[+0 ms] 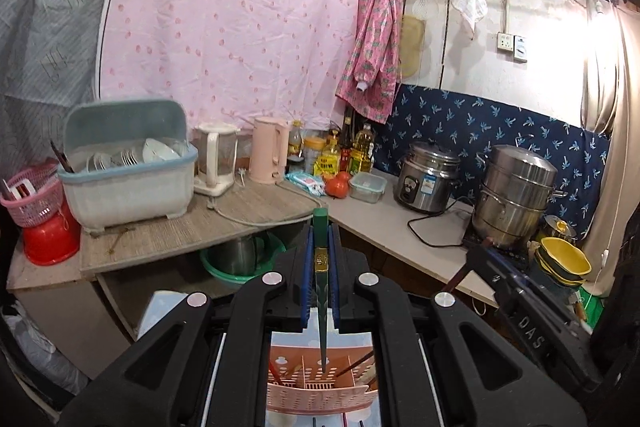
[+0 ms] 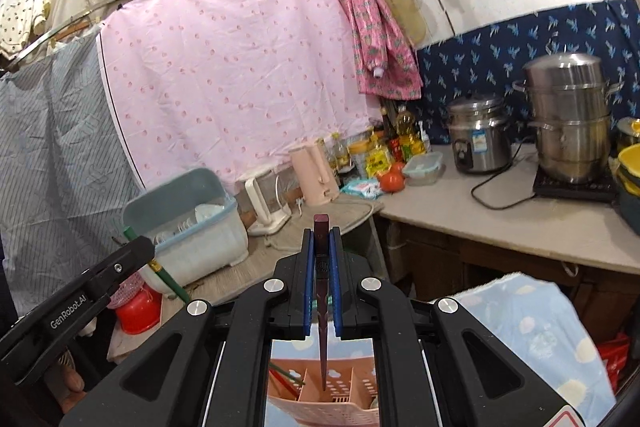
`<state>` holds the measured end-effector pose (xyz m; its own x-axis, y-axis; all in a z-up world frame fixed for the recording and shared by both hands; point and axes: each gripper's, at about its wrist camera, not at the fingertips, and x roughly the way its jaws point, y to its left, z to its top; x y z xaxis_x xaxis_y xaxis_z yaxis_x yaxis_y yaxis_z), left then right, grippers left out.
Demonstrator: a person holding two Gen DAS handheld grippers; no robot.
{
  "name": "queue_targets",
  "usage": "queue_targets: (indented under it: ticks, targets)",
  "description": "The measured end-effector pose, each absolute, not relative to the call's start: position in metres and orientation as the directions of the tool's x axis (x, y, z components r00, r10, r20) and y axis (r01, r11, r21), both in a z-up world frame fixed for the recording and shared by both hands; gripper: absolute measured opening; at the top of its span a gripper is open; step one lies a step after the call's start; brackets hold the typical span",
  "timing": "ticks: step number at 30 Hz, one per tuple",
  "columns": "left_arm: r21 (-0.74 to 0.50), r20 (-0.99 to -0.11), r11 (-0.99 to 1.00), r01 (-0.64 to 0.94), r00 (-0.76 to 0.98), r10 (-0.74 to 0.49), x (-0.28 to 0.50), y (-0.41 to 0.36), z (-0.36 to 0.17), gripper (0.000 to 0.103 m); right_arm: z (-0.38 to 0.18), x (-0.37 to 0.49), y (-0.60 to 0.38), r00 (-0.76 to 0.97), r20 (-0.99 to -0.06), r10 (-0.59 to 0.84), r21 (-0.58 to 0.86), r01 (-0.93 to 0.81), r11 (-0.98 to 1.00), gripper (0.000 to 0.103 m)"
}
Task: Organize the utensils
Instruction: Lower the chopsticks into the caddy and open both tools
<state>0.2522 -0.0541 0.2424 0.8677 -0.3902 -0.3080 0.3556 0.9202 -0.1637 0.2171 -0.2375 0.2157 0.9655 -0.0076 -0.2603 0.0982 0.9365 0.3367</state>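
My left gripper (image 1: 322, 233) is shut on a green chopstick (image 1: 321, 267) held point down over a pink slotted utensil holder (image 1: 320, 393). The holder has several compartments with red and brown chopsticks in them. My right gripper (image 2: 322, 237) is shut on a dark maroon chopstick (image 2: 322, 291), point down over the same holder (image 2: 324, 393). The right gripper also shows at the right of the left wrist view (image 1: 486, 257); the left gripper with its green chopstick shows at the left of the right wrist view (image 2: 140, 251).
The holder stands on a blue cloud-print cloth (image 2: 540, 327). Behind are a counter (image 1: 380, 215) with a dish rack (image 1: 124, 167), kettles (image 1: 270, 155), oil bottles (image 1: 360, 149), a rice cooker (image 1: 428, 177), a steamer pot (image 1: 516, 191) and yellow bowls (image 1: 564, 259).
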Motion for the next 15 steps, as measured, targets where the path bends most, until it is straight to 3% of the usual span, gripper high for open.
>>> queue_targets:
  ticks: [9, 10, 11, 12, 13, 15]
  targets:
    - [-0.168, -0.425, 0.930, 0.326, 0.827, -0.367, 0.285, -0.063, 0.180, 0.007, 0.158, 0.248, -0.234, 0.925, -0.379, -0.008, 0.297, 0.130, 0.946, 0.008]
    - [-0.170, -0.433, 0.933, 0.317, 0.826, -0.360, 0.287, -0.062, 0.176, 0.008, 0.155, 0.247, -0.235, 0.923, -0.384, -0.014, 0.295, 0.137, 0.945, 0.014]
    - [-0.168, -0.439, 0.940, 0.297, 0.831, -0.342, 0.287, -0.060, 0.171, 0.019, 0.153, 0.245, -0.235, 0.922, -0.387, -0.027, 0.290, 0.150, 0.945, 0.027]
    - [-0.165, -0.439, 0.947, 0.277, 0.839, -0.322, 0.287, -0.057, 0.169, 0.039, 0.152, 0.242, -0.236, 0.923, -0.384, -0.037, 0.288, 0.158, 0.944, 0.035]
    - [-0.163, -0.433, 0.952, 0.259, 0.848, -0.305, 0.285, -0.054, 0.167, 0.047, 0.152, 0.238, -0.237, 0.926, -0.376, -0.042, 0.290, 0.161, 0.943, 0.049]
    - [-0.160, -0.426, 0.958, 0.237, 0.859, -0.284, 0.281, -0.049, 0.167, 0.053, 0.154, 0.229, -0.236, 0.931, -0.359, -0.061, 0.279, 0.170, 0.945, 0.053]
